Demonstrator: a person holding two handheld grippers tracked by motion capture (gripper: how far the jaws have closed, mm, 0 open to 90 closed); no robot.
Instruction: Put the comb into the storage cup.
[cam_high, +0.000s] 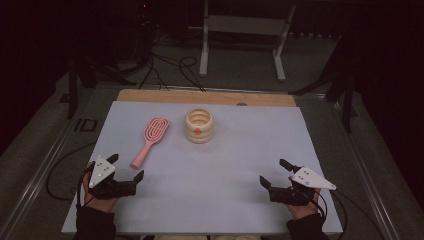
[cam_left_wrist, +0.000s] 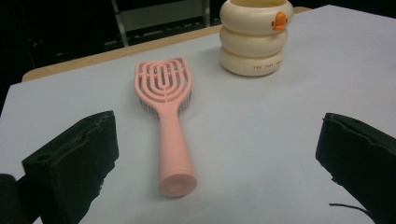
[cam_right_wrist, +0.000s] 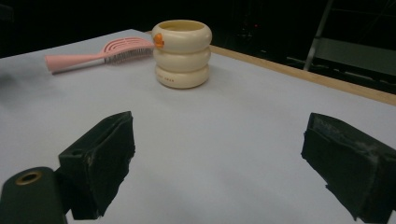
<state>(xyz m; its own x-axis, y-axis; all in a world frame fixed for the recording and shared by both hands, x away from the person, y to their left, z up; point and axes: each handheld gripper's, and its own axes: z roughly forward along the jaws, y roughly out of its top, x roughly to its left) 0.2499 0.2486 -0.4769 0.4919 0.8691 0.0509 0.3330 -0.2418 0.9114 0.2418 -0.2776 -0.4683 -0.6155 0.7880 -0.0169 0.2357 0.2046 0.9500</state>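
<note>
High view: the pink plastic slotted hairbrush (cam_high: 150, 140) lies flat on the pale grey desk (cam_high: 225, 170), left of the cream ribbed ring-stacked cup (cam_high: 199, 125), handle end nearest the left gripper (cam_high: 126, 167). Left gripper jaws stand wide apart, holding nothing, the handle tip near them. Right gripper (cam_high: 273, 172), near right, jaws likewise wide and empty.

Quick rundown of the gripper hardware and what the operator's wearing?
Both grippers, left gripper and right gripper, are black with two blocky black jaws. Each carries a grey three-cornered plate with small dark holes on top and trails a black cable. The person wears dark sleeves.
</note>
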